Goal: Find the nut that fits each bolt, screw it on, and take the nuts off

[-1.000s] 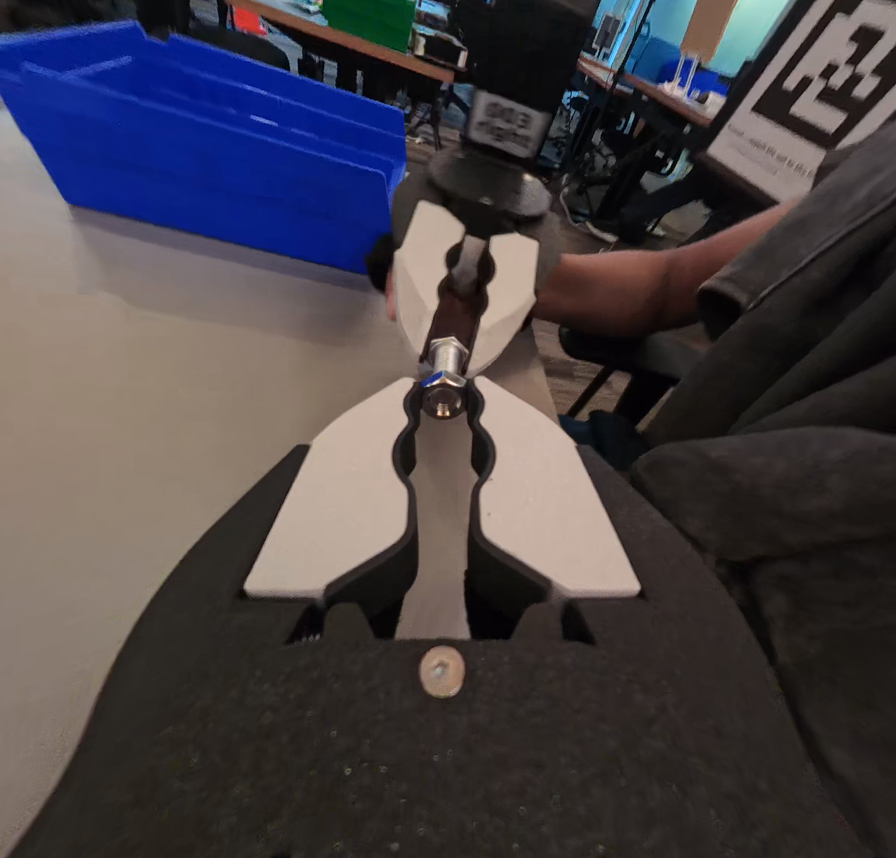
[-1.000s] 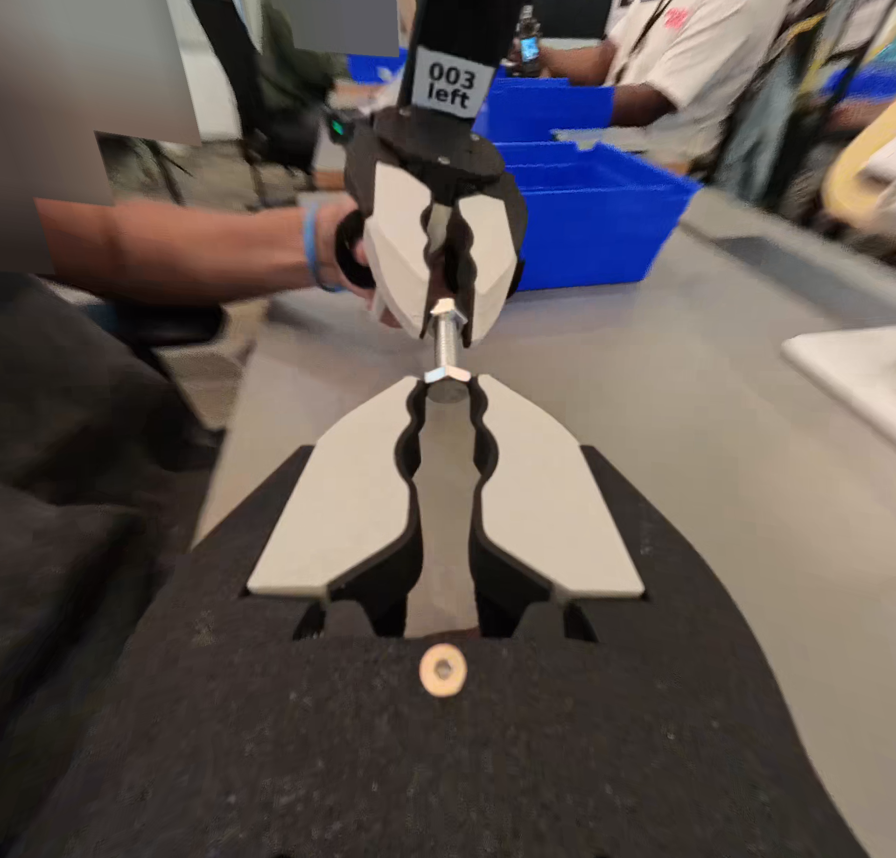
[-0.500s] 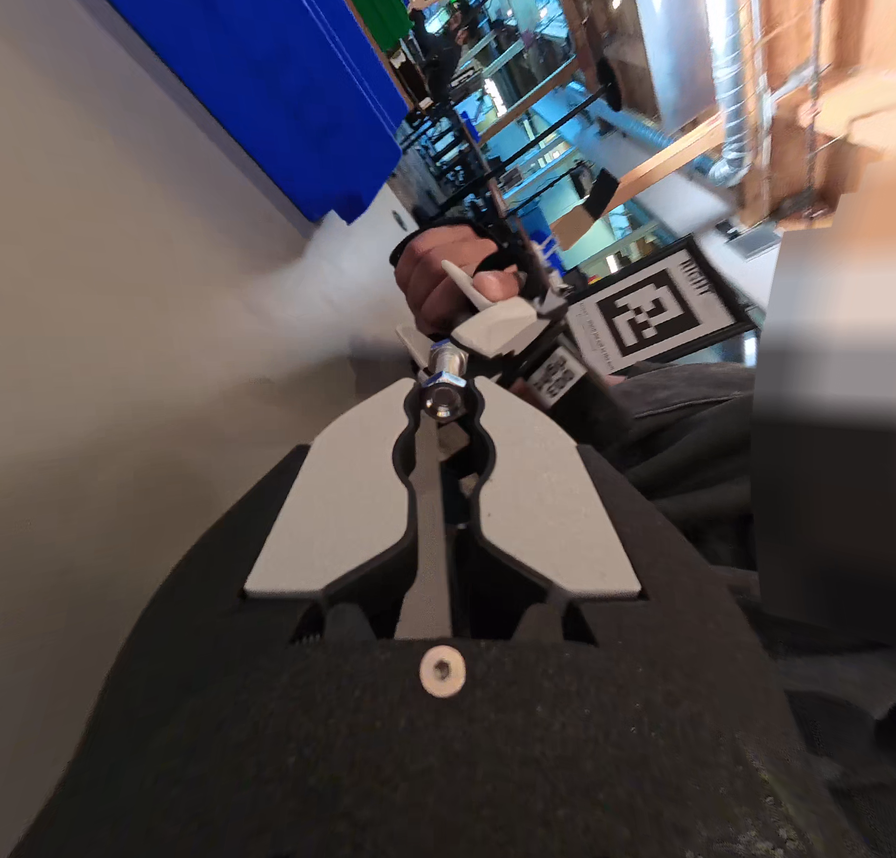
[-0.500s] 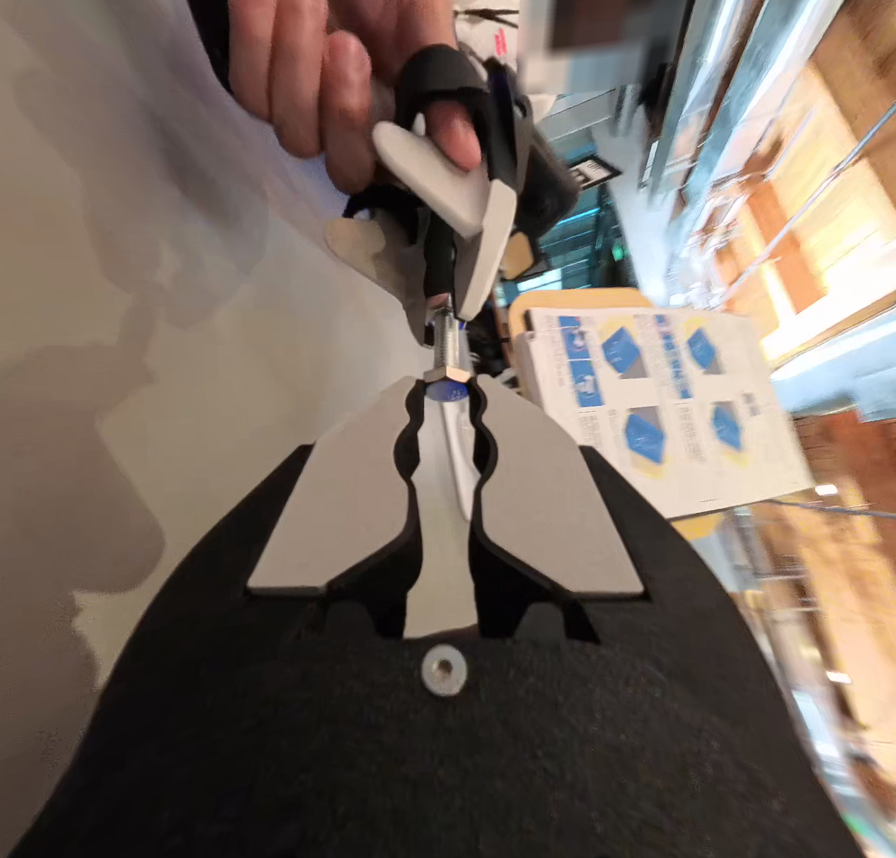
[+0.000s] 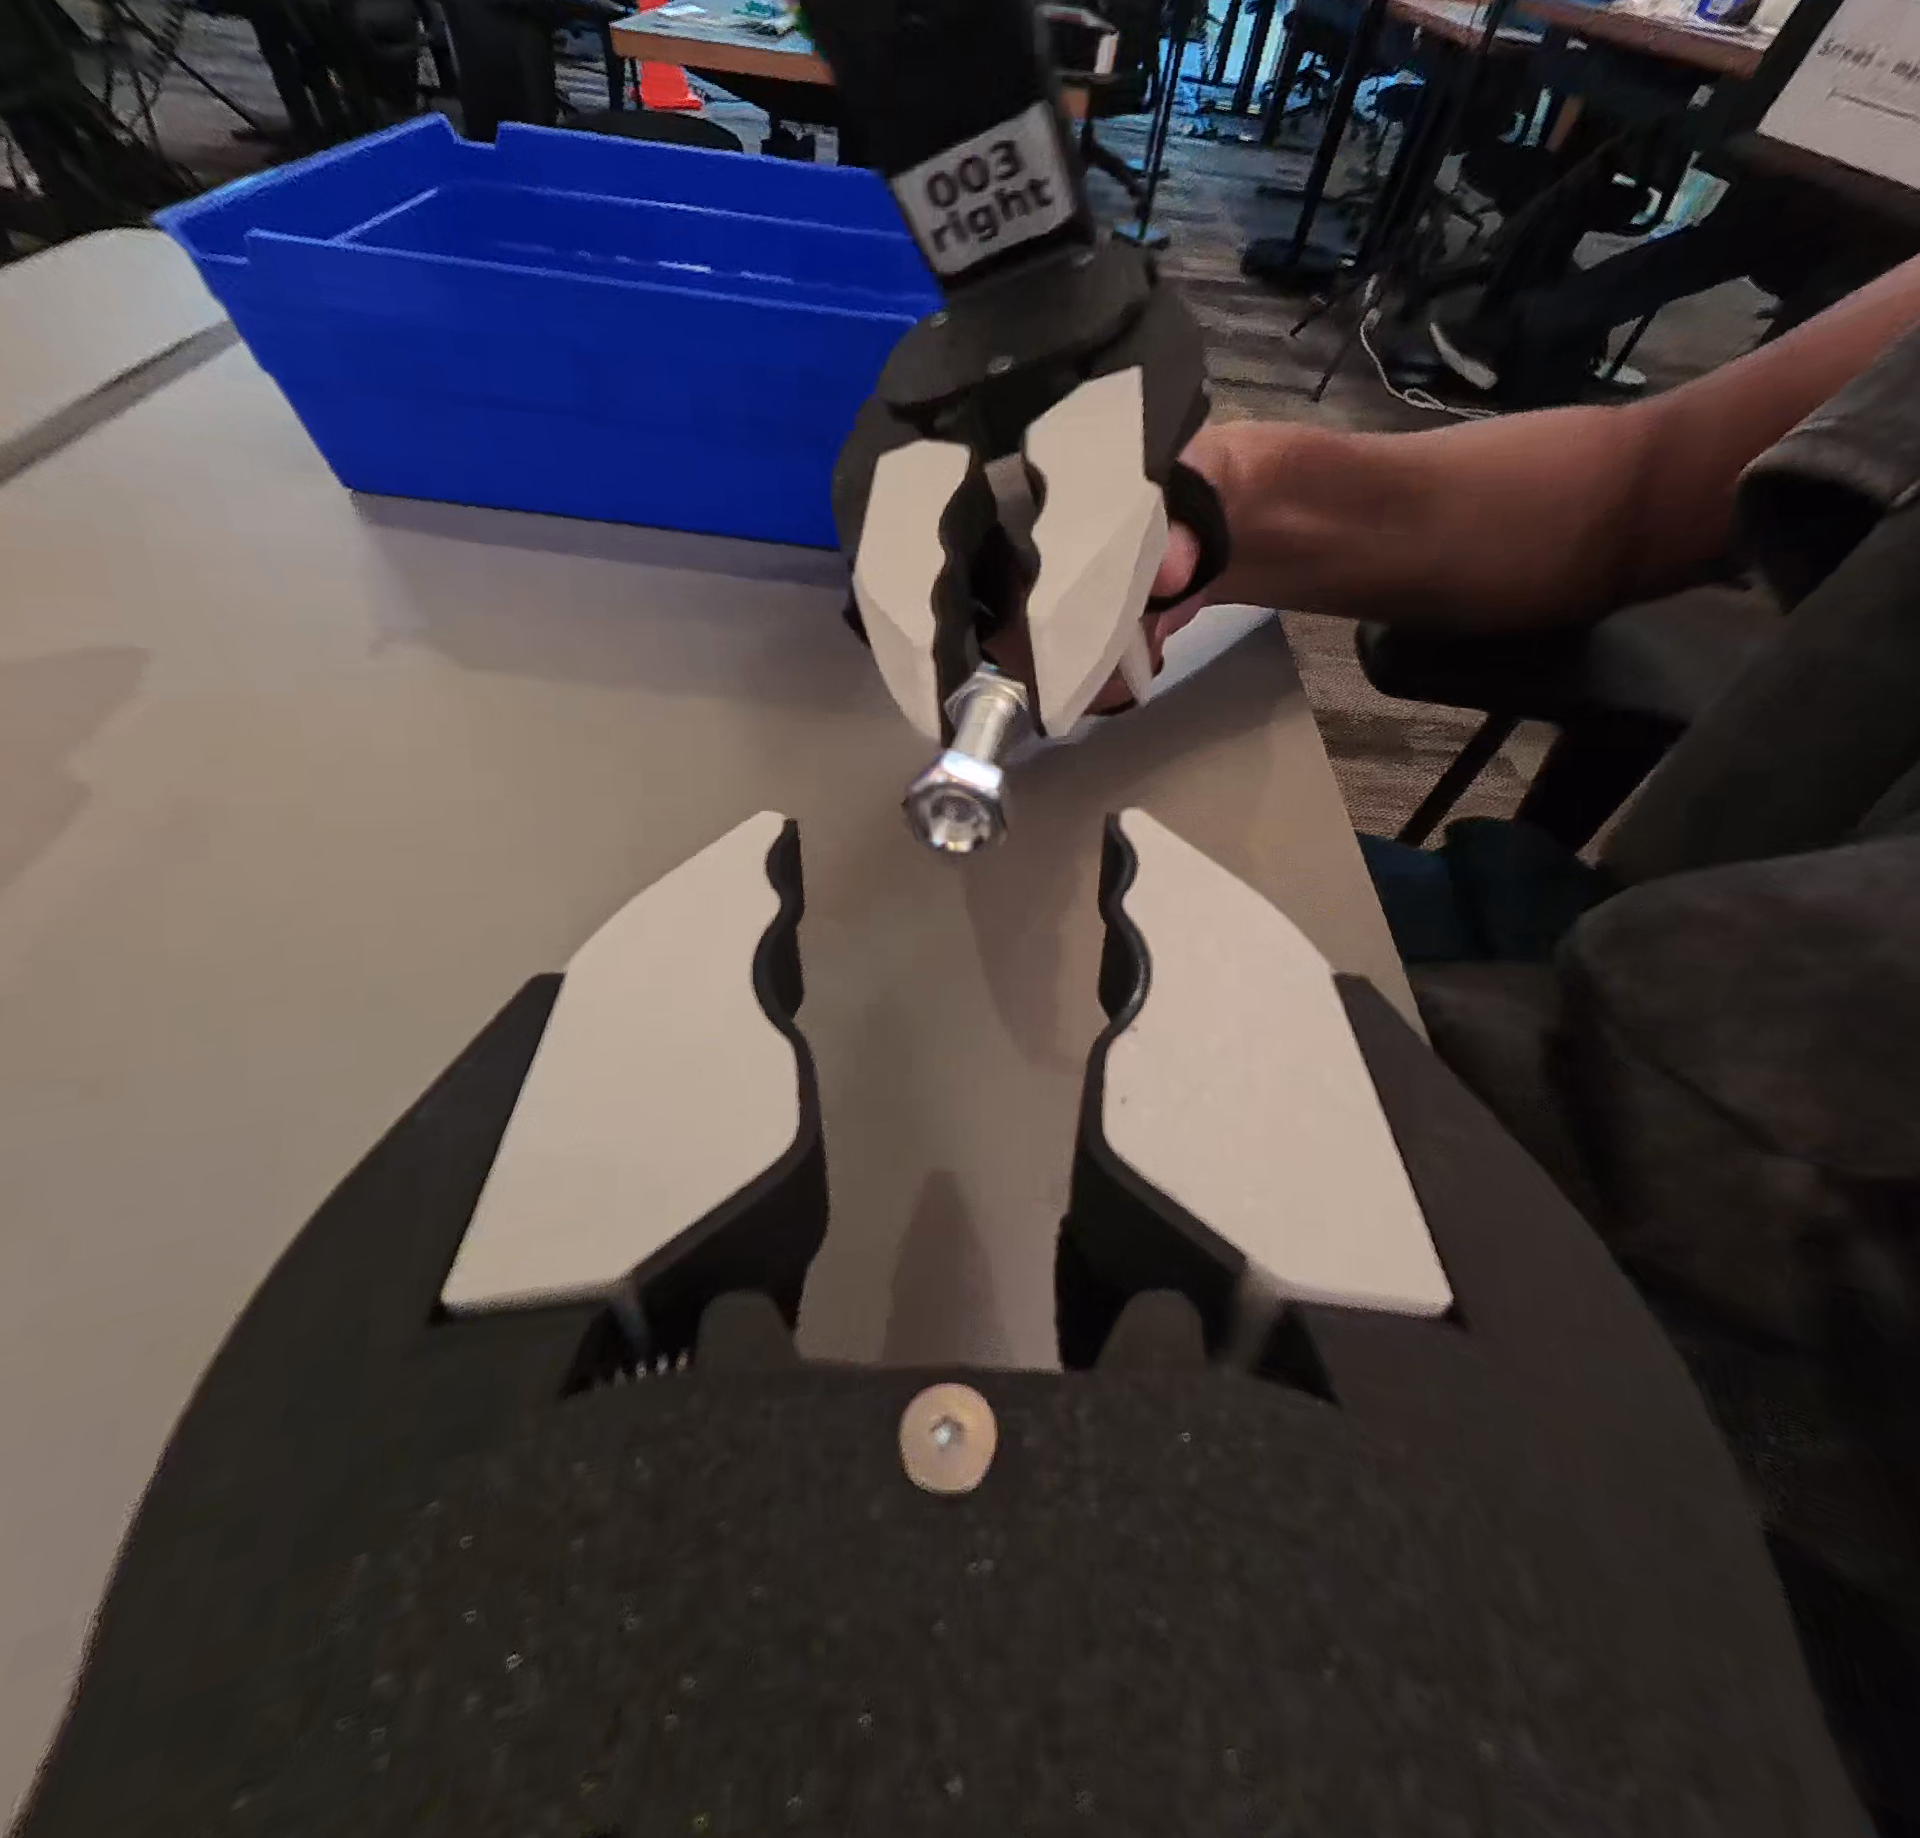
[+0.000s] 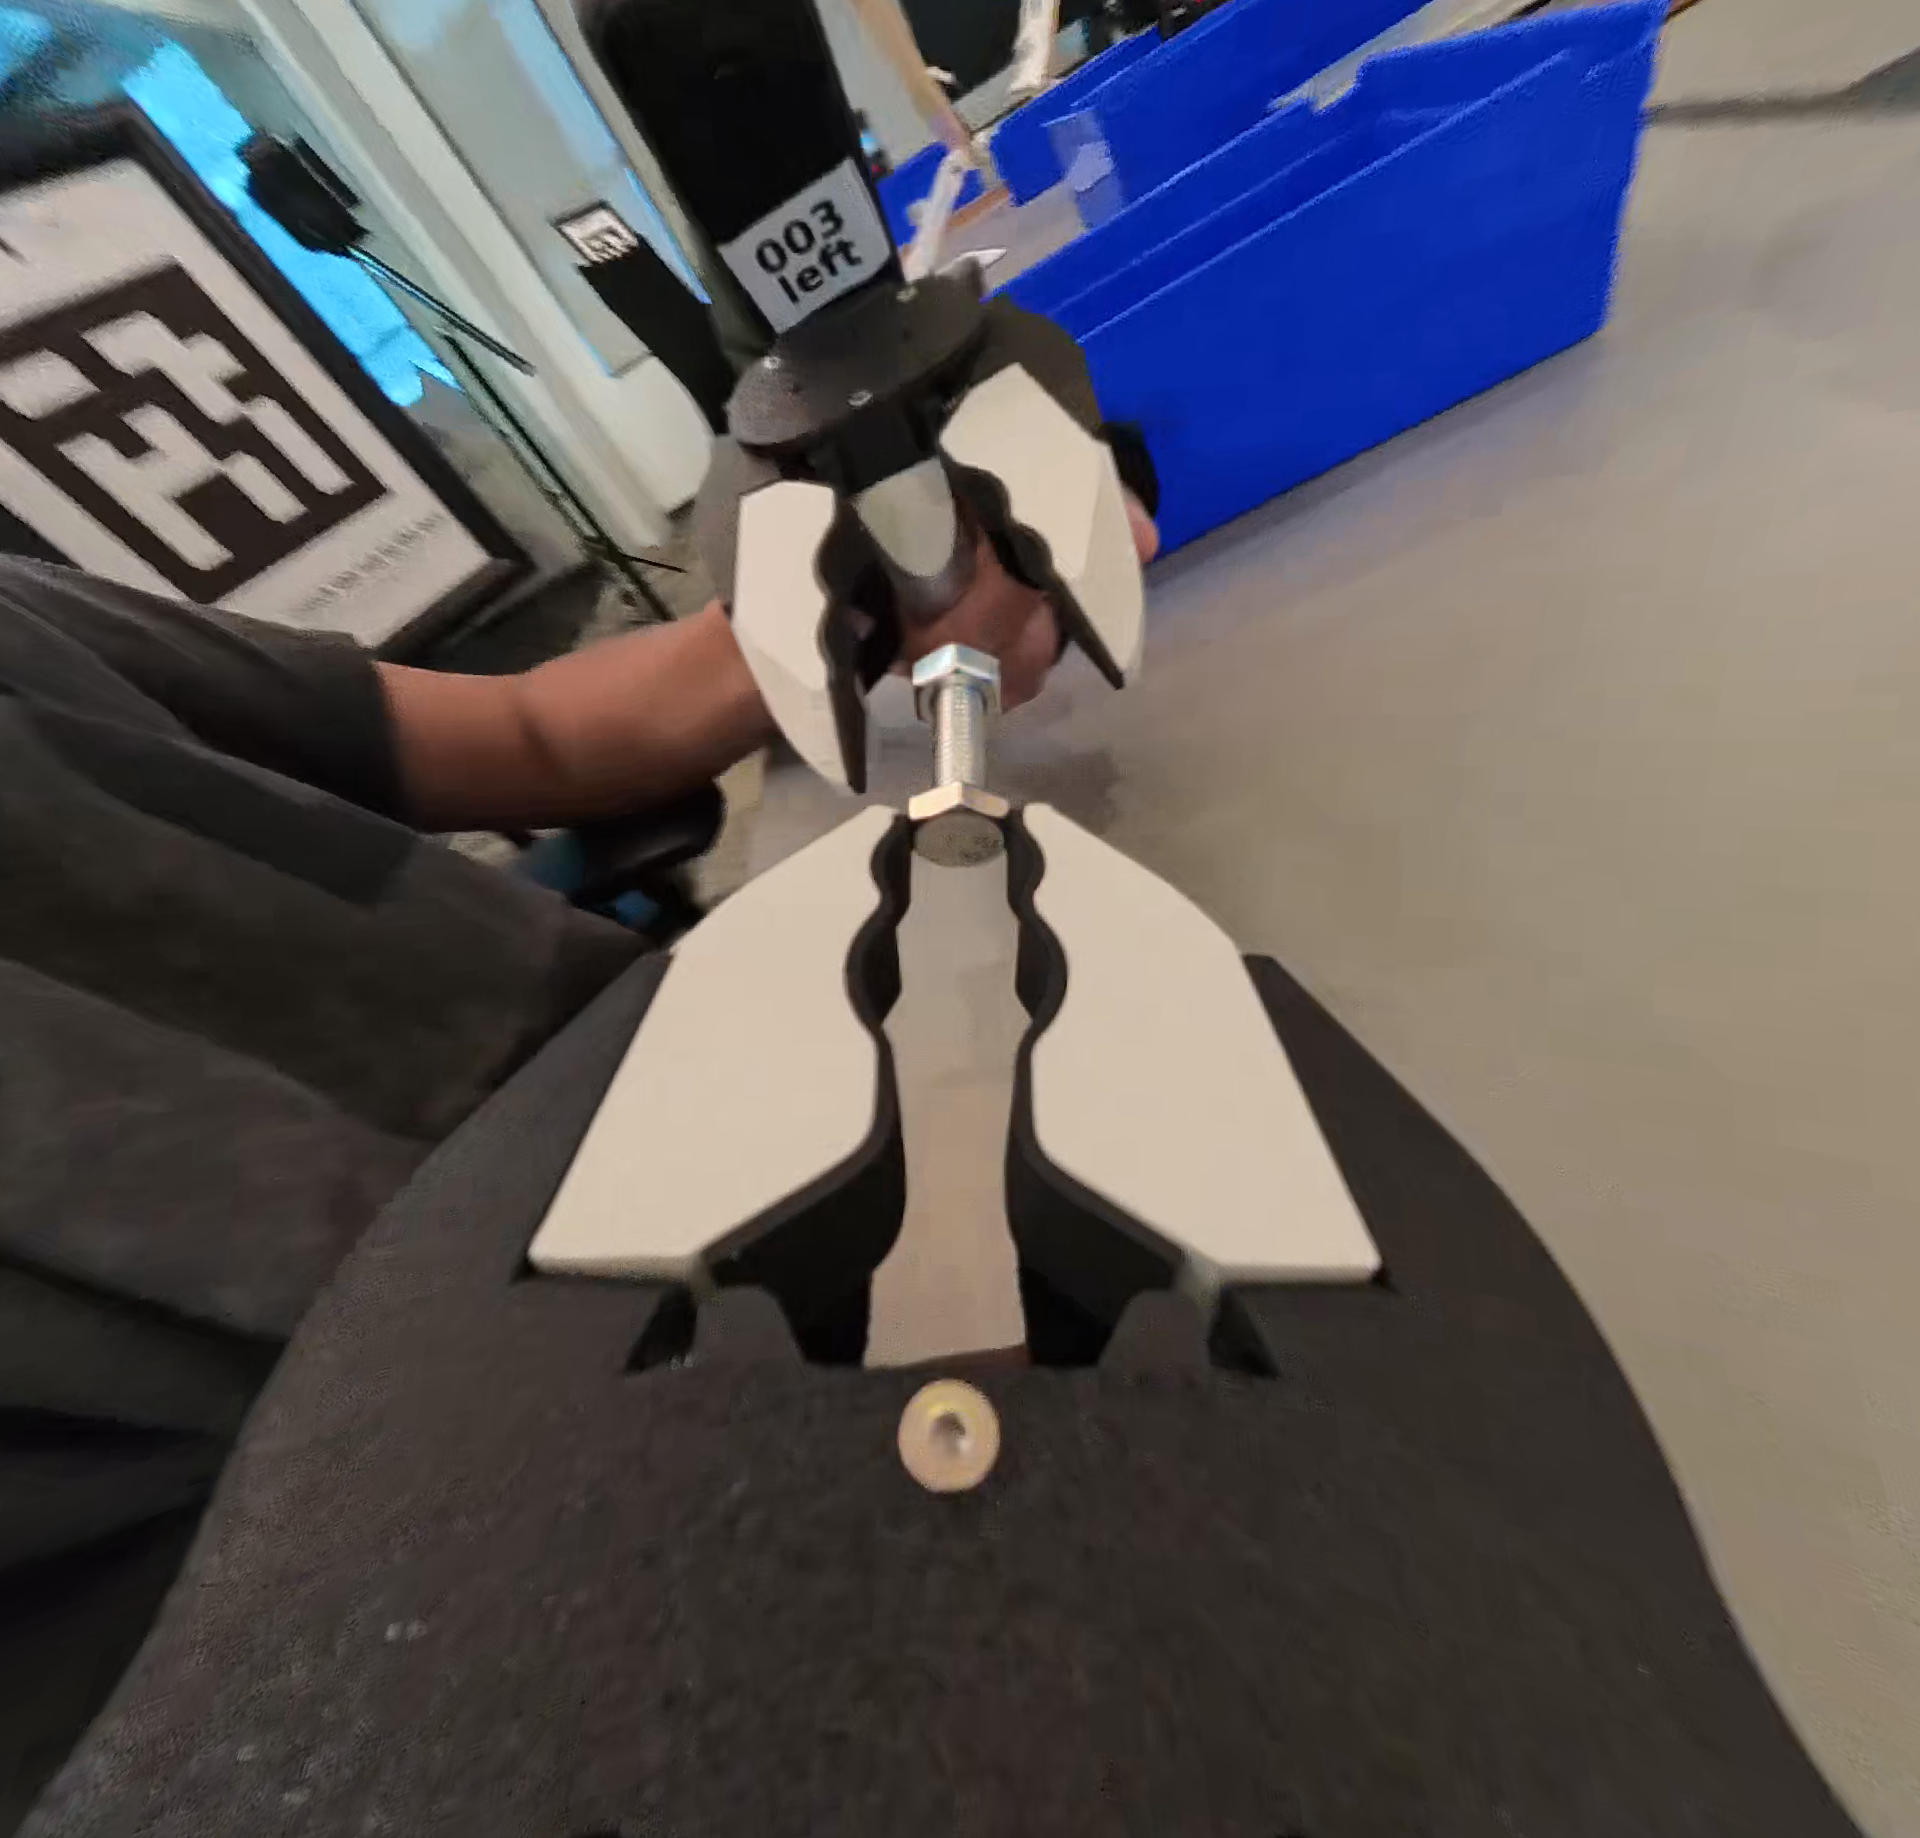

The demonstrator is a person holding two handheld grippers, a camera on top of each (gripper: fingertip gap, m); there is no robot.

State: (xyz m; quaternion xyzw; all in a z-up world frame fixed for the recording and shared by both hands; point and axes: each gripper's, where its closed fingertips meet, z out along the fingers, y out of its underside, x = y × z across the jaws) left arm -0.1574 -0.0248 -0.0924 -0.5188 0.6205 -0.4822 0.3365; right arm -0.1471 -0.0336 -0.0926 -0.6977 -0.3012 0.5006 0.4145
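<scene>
Left hand-held gripper [image 5: 951, 832] has its fingers spread apart w/ nothing between them; the nut [image 5: 954, 803] sits just ahead of the gap, threaded near the free end of the bolt [image 5: 982, 723]. Right hand-held gripper [image 6: 958, 820] is clamped on the bolt's head end, so the shank sticks out toward the left one, above the tabletop [image 5: 312, 749]. Blue bin [image 5: 561, 334] well behind.

Risks, as I judge them:
- bolt held only at its head, long lever; if left closes off-centre it could push the shank sideways & twist it in the right's grip
- nut is a small hex; closing on corners rather than flats = slip, no turn
- nut looks close to the thread's end; a few loose turns & it may drop off, roll off the tabletop edge nearby
</scene>
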